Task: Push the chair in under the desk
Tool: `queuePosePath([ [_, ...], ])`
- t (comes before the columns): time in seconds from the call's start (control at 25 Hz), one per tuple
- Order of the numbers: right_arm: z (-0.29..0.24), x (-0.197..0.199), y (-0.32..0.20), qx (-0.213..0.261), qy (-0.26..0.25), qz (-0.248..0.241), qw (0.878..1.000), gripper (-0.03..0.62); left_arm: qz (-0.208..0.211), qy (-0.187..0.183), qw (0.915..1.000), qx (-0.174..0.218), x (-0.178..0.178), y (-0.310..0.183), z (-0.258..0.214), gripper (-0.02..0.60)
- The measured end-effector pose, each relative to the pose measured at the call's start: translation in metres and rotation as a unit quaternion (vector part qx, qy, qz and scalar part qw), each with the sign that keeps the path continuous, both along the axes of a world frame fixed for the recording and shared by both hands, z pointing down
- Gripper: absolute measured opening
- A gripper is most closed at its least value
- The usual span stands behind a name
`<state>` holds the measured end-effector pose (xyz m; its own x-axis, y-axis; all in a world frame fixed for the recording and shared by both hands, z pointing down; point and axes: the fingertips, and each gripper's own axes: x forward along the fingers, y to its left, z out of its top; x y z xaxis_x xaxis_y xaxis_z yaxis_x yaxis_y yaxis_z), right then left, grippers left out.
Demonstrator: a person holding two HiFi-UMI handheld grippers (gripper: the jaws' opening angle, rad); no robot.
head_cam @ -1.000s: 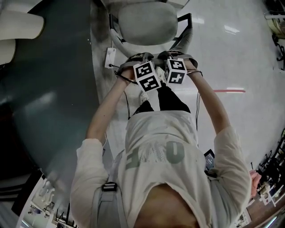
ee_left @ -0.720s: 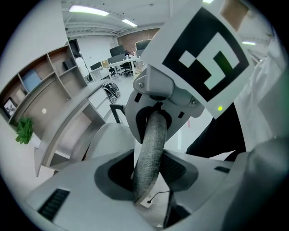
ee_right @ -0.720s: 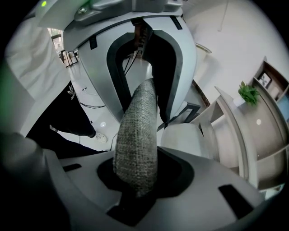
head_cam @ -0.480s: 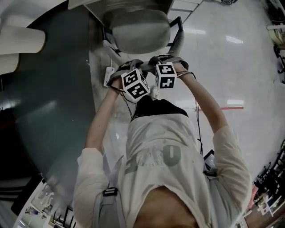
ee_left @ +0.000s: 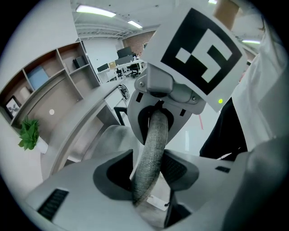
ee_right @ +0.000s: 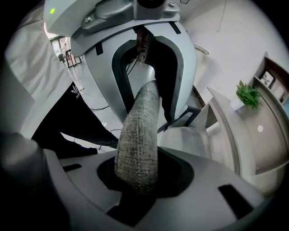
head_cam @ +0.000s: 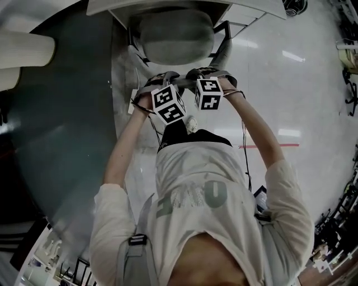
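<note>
Farthest left, note a dark curved floor covering (head_cam: 56,139). Just right of it, at the far middle of the scene, find the chair (head_cam: 176,36), grey seat already partly beneath the near edge of the desk (head_cam: 112,6), backrest on the near side toward the person. On the left part of the padded backrest rail (ee_left: 151,135), see the left gripper (ee_left: 146,168) with its jaws opening: rail between them, pads easing off, no real clamp. Just beside it to the right, see the right gripper (ee_right: 137,176) clenched on the same rail, coarse woven fabric filling the gap between its pads. Expect a fairly light office chair, stiff in the frame yet soft and slightly yielding along the upholstered rail, rough enough in the weave to resist slipping. No telling castors from glides, with the base hidden in every view, so judge floor resistance only on the first nudge. Best taken high on the backrest rail, one gripper either side of its middle, and pushed level toward the far side rather than downward, to avoid tipping. With the left side loosened, beware a push from the right alone twisting the seat off line. Farther right, mind the black frame piece (head_cam: 226,31), close to the desk edge.
</note>
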<state>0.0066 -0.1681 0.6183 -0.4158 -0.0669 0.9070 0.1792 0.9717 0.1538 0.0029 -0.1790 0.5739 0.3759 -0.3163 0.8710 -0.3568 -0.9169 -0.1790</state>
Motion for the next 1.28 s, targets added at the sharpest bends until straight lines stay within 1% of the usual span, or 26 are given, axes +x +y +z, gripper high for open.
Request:
queuePosePath([
  [0.24, 0.0, -0.022, -0.041, 0.008, -0.006, 0.016, 1.0, 0.107, 0.005, -0.007, 0.9999, -0.009, -0.024, -0.041, -0.003, 0.19],
  [0.44, 0.0, -0.039, -0.071, 0.011, -0.009, 0.023, 1.0, 0.107, 0.006, -0.01, 0.9999, 0.001, -0.042, -0.075, -0.002, 0.199],
  [0.64, 0.005, -0.04, -0.095, 0.002, 0.003, 0.044, 0.999, 0.107, 0.019, -0.002, 0.9997, 0.018, -0.045, -0.098, -0.001, 0.199],
  [0.76, 0.001, -0.038, -0.108, -0.001, 0.004, 0.045, 0.999, 0.11, 0.023, 0.004, 0.9992, 0.032, -0.042, -0.111, -0.005, 0.199],
  [0.88, -0.005, -0.033, -0.121, 0.0, 0.004, 0.043, 0.999, 0.11, 0.032, 0.015, 0.9988, 0.034, -0.036, -0.123, -0.012, 0.199],
  [0.96, -0.006, -0.03, -0.126, -0.006, 0.005, 0.038, 0.999, 0.11, 0.037, 0.021, 0.9987, 0.027, -0.033, -0.128, -0.012, 0.199],
  [1.08, -0.004, -0.026, -0.127, -0.007, 0.003, 0.028, 1.0, 0.107, 0.044, 0.021, 0.9988, 0.003, -0.029, -0.13, -0.008, 0.199],
  [1.2, -0.004, -0.026, -0.125, -0.005, 0.0, 0.02, 1.0, 0.106, 0.048, 0.024, 0.9986, -0.002, -0.028, -0.129, -0.009, 0.199],
  [1.28, -0.003, -0.029, -0.125, 0.0, -0.003, 0.016, 1.0, 0.106, 0.046, 0.02, 0.9987, -0.007, -0.032, -0.129, -0.007, 0.199],
])
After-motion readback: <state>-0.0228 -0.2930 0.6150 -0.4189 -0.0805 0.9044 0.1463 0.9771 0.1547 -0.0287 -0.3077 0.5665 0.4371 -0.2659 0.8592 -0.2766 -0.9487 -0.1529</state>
